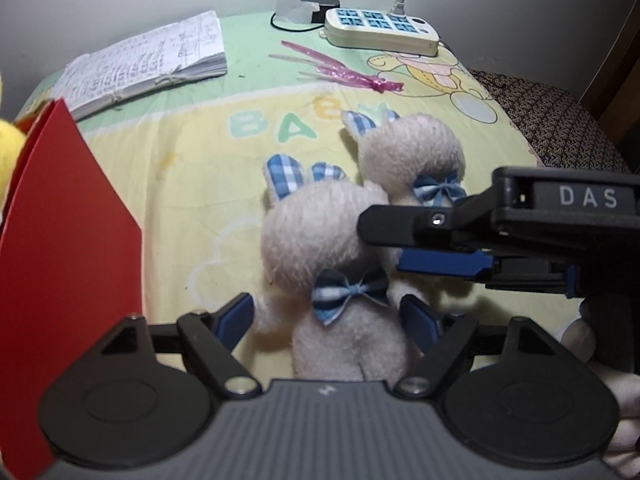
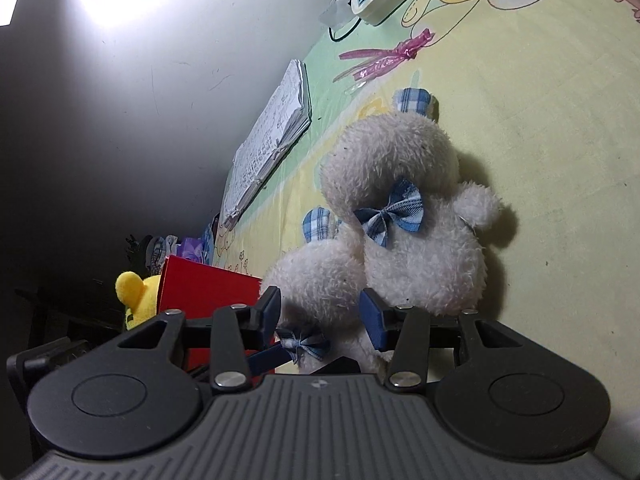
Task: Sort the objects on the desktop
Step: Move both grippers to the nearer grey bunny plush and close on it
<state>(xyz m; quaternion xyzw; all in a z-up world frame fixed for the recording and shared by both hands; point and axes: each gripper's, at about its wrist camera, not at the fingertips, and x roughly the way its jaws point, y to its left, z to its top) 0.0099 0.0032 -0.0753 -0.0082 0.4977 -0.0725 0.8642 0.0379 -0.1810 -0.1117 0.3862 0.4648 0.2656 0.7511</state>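
Observation:
Two cream plush bunnies with blue checked ears and bow ties lie joined together on the baby-print cloth. The near bunny (image 1: 320, 236) lies between the open fingers of my left gripper (image 1: 327, 320), its body reaching in between the blue pads. The far bunny (image 1: 412, 152) lies behind it. My right gripper (image 1: 400, 244) reaches in from the right, level with the near bunny's head. In the right wrist view my right gripper (image 2: 320, 316) is open around the near bunny (image 2: 316, 280); the far bunny (image 2: 408, 216) lies just beyond.
A red box (image 1: 64, 248) stands at the left with a yellow plush toy (image 2: 136, 296) behind it. An open notebook (image 1: 148, 60), a pink ribbon (image 1: 344, 70) and a white power strip (image 1: 380, 30) lie further back. A wall bounds the far side.

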